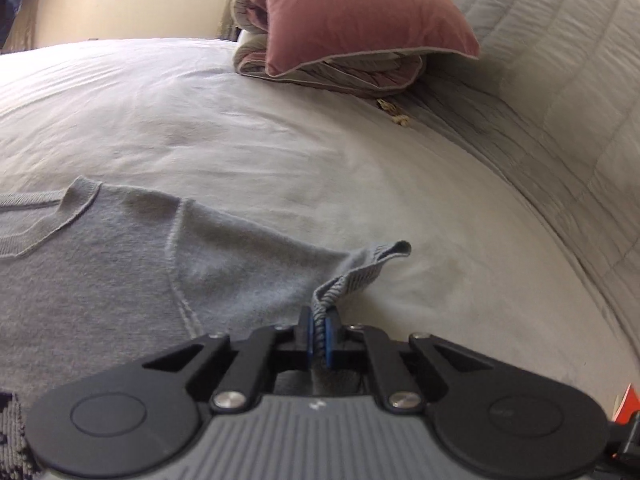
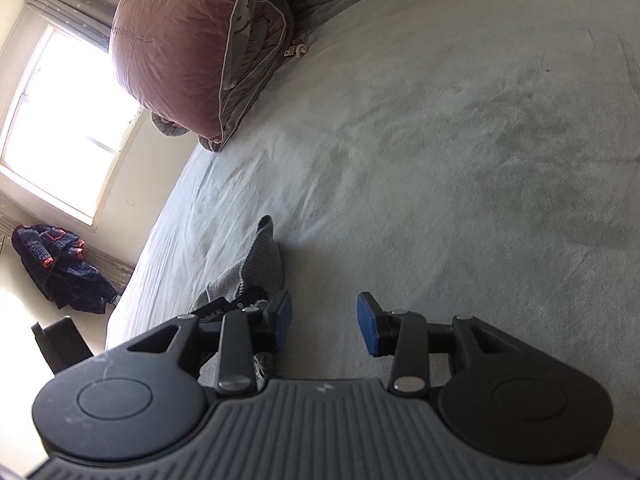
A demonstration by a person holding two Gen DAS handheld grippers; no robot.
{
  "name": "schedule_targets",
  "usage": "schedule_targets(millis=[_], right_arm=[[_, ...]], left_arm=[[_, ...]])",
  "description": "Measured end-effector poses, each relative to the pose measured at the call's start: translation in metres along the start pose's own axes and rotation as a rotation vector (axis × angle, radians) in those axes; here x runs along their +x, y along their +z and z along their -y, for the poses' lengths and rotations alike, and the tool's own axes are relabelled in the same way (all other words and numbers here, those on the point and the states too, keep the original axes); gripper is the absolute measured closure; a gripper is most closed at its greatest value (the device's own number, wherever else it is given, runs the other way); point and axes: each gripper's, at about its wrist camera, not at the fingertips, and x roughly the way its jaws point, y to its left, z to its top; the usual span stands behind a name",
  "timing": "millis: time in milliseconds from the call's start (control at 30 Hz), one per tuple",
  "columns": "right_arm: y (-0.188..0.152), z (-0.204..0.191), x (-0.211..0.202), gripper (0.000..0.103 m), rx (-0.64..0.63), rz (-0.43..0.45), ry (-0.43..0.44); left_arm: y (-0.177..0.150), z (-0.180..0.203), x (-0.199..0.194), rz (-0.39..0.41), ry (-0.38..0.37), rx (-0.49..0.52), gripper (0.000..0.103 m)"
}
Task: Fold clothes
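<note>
A grey knit sweater (image 1: 100, 264) lies flat on the white bed sheet (image 1: 240, 128), neckline at the far left. Its right sleeve runs toward me and ends in a ribbed cuff (image 1: 356, 276). My left gripper (image 1: 319, 334) is shut on that cuff, which is pinched between the blue pads and lifted slightly off the sheet. In the right wrist view my right gripper (image 2: 325, 318) is open and empty just above the sheet. Part of the grey sleeve (image 2: 260, 264) and the left gripper's body lie just left of its left finger.
A pink pillow (image 1: 360, 12) sits on a folded grey-and-pink quilt (image 1: 340, 68) at the head of the bed. A grey quilted cover (image 1: 560, 100) runs along the right side. A window (image 2: 68, 120) and dark clothes (image 2: 60, 268) on the floor are beyond the bed's left edge.
</note>
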Motion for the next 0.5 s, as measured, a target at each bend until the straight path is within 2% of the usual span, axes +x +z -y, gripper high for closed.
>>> schedule_targets(millis=[200,400,500], right_arm=[[-0.015,-0.023,0.015,0.062,-0.118,-0.108,0.077],[-0.046,-0.057,0.033,0.062,-0.31,-0.248,0.159],[-0.063,-0.071,0.038,0.062,-0.413,-0.286,0.176]], left_arm=[[0.009,-0.07,-0.024,0.031,-0.021,-0.212,0.098],[-0.004,-0.122,-0.044,0.087,0.004,-0.303,0.098],[-0.015,-0.143,-0.054,0.119,-0.003,-0.331,0.098]])
